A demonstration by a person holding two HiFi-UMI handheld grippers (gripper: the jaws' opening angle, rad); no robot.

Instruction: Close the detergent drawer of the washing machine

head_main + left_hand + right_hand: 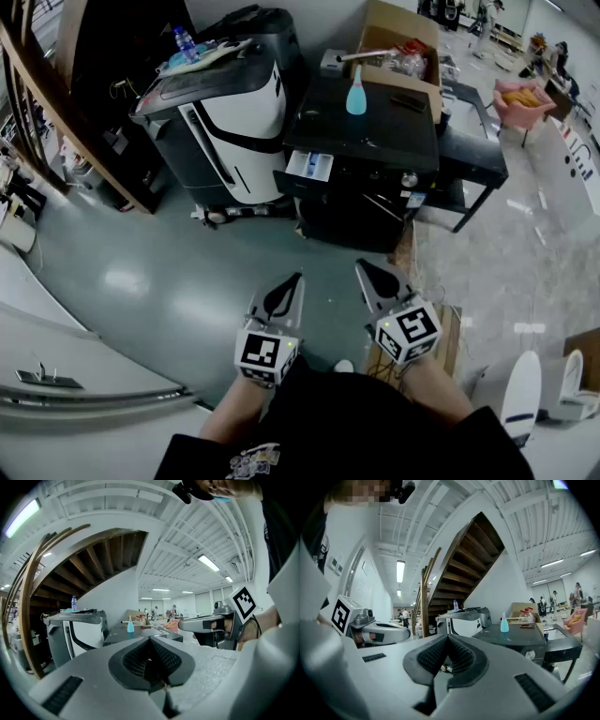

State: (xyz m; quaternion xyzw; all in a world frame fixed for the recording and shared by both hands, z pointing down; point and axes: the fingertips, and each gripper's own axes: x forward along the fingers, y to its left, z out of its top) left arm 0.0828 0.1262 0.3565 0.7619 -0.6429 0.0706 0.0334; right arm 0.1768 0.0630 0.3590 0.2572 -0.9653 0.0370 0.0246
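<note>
Now then, the black washing machine stands across the floor with its detergent drawer pulled out, and both grippers are well back from it.
Left of it in the head view sits a white-and-black appliance. The drawer juts from the upper left corner of the machine's front, pale-walled with blue inside. Low in that view, close to the person's body, the left gripper and the right gripper sit side by side, tips aimed at the machine. Each has its jaws pressed together with nothing between them. The drawer lies ahead, more nearly in line with the left gripper, bare grey floor between. A small turquoise bottle stands upright on the machine's top.
</note>
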